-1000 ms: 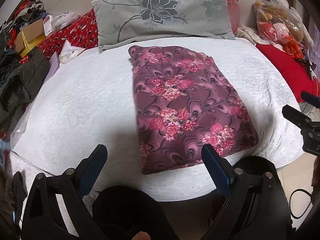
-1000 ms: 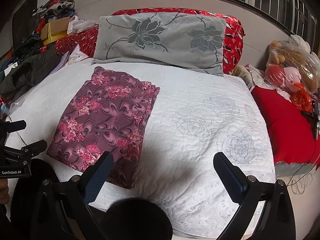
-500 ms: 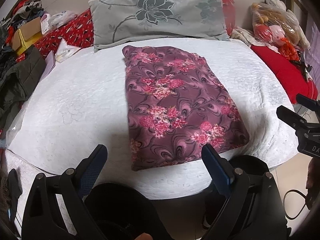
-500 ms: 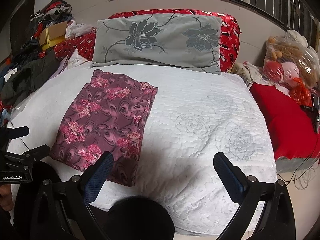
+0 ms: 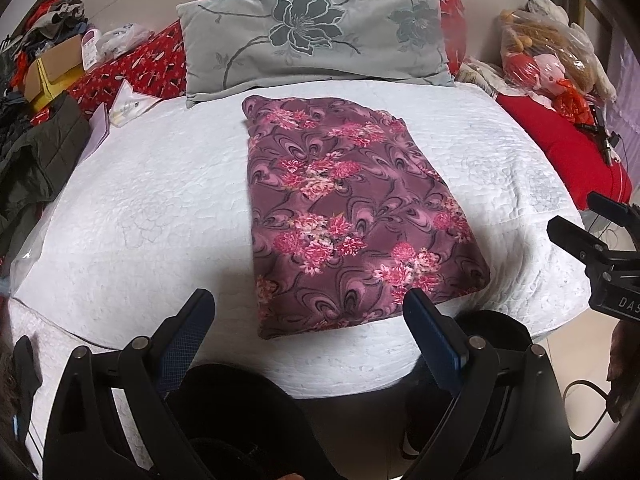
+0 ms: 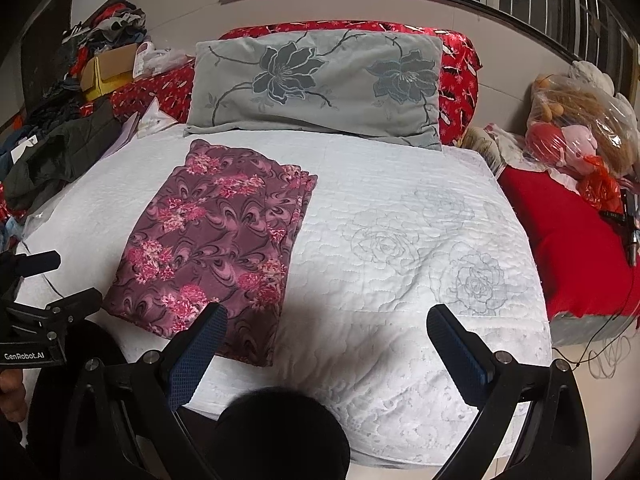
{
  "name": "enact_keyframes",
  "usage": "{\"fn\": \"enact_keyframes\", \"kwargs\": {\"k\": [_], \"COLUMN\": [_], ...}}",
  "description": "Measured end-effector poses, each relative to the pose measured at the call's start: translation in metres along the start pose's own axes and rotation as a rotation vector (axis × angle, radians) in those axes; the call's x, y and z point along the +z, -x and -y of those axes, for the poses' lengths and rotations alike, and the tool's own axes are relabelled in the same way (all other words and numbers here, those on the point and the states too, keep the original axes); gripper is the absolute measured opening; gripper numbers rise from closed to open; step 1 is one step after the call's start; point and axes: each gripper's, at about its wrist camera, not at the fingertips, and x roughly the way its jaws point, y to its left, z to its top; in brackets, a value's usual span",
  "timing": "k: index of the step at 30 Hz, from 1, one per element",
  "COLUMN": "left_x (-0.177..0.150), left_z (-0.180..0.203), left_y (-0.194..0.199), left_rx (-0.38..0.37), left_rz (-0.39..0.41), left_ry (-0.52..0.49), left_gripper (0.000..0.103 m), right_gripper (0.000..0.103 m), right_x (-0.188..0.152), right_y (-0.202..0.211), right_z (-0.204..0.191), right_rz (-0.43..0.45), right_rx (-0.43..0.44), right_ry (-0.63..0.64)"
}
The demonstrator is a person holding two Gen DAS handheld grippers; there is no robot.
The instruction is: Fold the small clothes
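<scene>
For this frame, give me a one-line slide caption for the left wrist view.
Open left gripper poised at the near edge of a folded floral garment lying flat on a white quilted bed.

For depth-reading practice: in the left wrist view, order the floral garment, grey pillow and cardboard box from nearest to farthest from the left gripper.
1. Floral garment: centre, just ahead of the left gripper.
2. Grey pillow: beyond it, at the bed's head.
3. Cardboard box: far left corner.
</scene>
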Motion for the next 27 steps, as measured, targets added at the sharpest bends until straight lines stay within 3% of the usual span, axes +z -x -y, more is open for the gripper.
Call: {"fn": "enact_keyframes", "kwargs": {"k": [27], "left_x": [-0.014], "left_z": [0.007], "left_y": [0.01], "left_rx": [-0.052], "left_rz": [0.014], "left_ry": [0.0], "left_gripper": [0.096], "right_gripper": [0.103], "right_x": [-0.01], "right_y": [0.009], "right_z": [-0.003], "right_rz": [-0.021], "right_rx": [0.038], "right_ry": [-0.018]}}
